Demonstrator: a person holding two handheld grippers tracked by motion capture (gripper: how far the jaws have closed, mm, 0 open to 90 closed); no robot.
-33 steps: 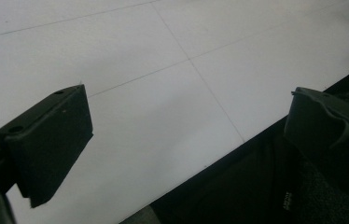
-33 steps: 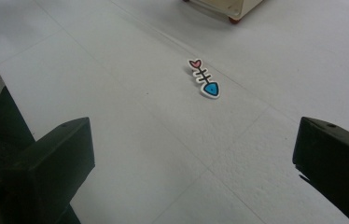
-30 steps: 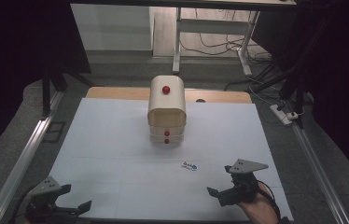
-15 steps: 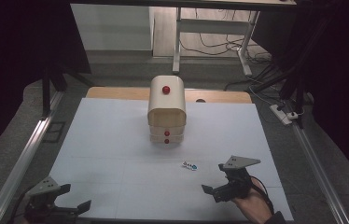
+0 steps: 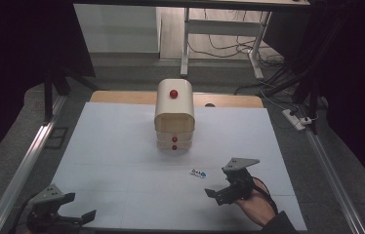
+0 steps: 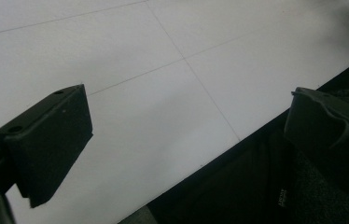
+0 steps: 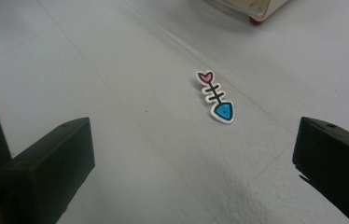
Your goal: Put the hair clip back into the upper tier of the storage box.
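I see a small flat fishbone sticker (image 7: 215, 97) lying on the white table (image 5: 117, 146), in front of the wooden drawer box (image 5: 174, 117) and just ahead of my right gripper (image 5: 218, 191). Its head is a blue triangle, its tail a pink heart, with black ribs between. From the high view it is a tiny speck; the right gripper view shows its details. There its long axis runs diagonally, head toward the camera. Both grippers are spread wide, holding nothing; my left gripper (image 5: 80, 218) sits at the near left table edge.
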